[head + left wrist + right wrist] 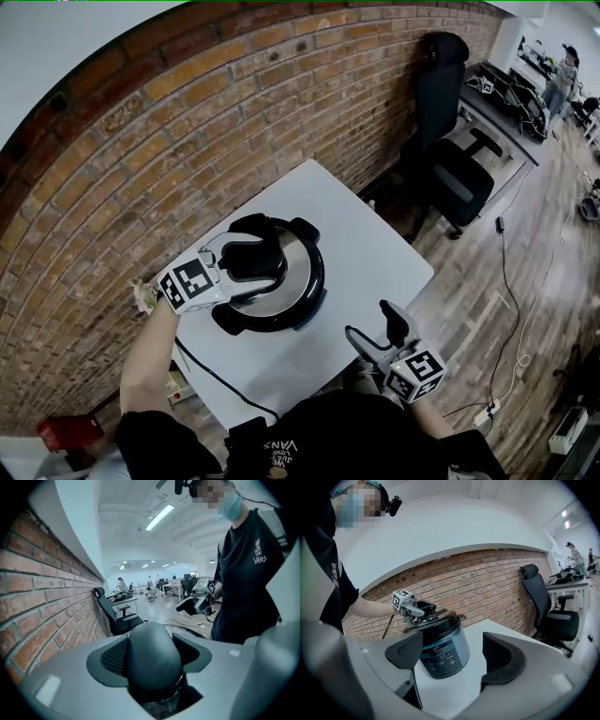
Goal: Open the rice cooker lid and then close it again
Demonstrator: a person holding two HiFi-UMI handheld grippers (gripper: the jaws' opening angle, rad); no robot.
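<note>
Two tongs to mind, so I take the head view first. The rice cooker (314, 281) stands near the table (375, 253) edge that runs along the brick wall (141, 159), toward the left corner. My left gripper (246, 267) reaches over the lid (295, 272) and is clamped on the black lid handle (258, 255). My right gripper (375, 328) hangs at the near right edge, well apart from the cooker.

From the left gripper view, the domed handle (152, 656) fills the space between both pads, which press its sides. The dome looks smooth and rounded. I judge it could slide out of a light hold, so low on the handle, under the bulge, seems the best place to grip.

From the right gripper view, these jaws stand wide apart with nothing between them; the cooker (443, 656) is only seen beyond them. The lid (436, 620) sits tilted on the pot, not flat, with the left gripper (419, 609) on top of it. It looks like rigid metal and plastic with real weight, so I expect no flex but some pull on the grip. I cannot tell whether it is hinged or lifts off. The steel body may skid on the smooth tabletop; the free right gripper could steady its side.
</note>
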